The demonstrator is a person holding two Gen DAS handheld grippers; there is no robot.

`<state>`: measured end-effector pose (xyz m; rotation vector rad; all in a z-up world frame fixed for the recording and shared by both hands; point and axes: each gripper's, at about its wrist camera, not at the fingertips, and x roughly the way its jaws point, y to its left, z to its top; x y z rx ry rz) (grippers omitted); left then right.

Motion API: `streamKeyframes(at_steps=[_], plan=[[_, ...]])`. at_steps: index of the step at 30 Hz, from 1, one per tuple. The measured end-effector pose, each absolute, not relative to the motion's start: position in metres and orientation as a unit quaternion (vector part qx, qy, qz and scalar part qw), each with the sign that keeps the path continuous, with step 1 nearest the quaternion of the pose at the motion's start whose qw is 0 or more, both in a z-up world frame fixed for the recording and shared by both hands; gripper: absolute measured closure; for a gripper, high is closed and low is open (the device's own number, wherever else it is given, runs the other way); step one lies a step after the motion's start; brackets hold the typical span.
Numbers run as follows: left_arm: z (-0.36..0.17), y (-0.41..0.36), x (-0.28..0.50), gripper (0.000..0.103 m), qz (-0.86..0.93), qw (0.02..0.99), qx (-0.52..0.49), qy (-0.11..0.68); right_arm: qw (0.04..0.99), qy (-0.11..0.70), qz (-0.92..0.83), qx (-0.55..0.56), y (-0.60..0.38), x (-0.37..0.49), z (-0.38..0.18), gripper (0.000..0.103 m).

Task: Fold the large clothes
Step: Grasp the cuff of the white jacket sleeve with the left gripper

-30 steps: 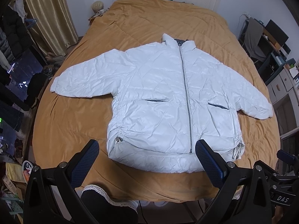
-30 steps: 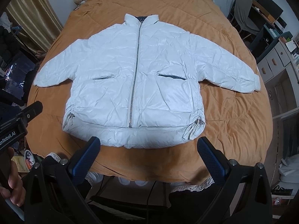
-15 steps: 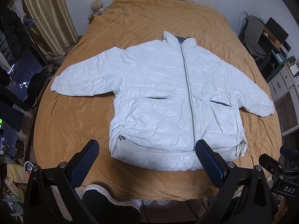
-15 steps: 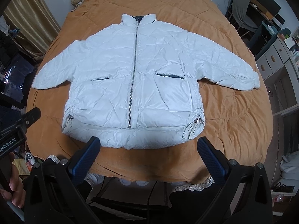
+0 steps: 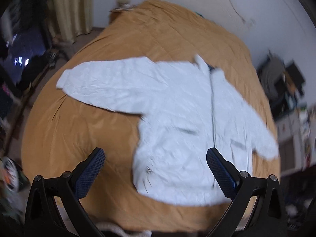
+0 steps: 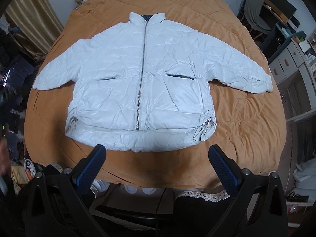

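A white puffer jacket lies flat and zipped, front up, on the orange bedspread, sleeves spread to both sides. It also shows in the blurred left wrist view, seen from the left. My left gripper is open and empty, above the bed's near edge by the jacket's left hem. My right gripper is open and empty, just short of the jacket's hem, over the bed's front edge.
Gold curtains and dark clutter stand left of the bed. A desk with a chair and grey drawers stand on the right. A white bag lies on the floor at right.
The left gripper has swung to the left and forward, so its view is blurred and the jacket now sits to the right. The right gripper has hardly moved.
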<state>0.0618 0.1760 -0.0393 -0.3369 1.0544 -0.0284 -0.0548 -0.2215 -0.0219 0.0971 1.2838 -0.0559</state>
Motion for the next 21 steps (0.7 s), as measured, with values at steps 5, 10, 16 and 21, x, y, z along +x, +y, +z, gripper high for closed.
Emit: streamKeyframes(at_steps=[5, 10, 16, 21], plan=[[-0.135, 0.325, 0.11, 0.0, 0.037, 0.816, -0.374, 0.44, 0.794, 0.605, -0.041, 0.042, -0.23, -0.035, -0.038, 0.0], [-0.229, 0.414, 0.155, 0.001, 0.051, 0.785, -0.474, 0.396, 0.78, 0.621, -0.05, 0.056, -0.233, -0.016, -0.051, 0.0], [-0.289, 0.455, 0.215, 0.002, 0.009, 0.771, -0.539, 0.339, 0.769, 0.635, -0.055, 0.049, -0.232, 0.007, -0.064, 0.0], [-0.321, 0.47, 0.244, 0.007, -0.001, 0.753, -0.573, 0.324, 0.759, 0.645, -0.083, 0.038, -0.238, 0.032, -0.076, 0.0]])
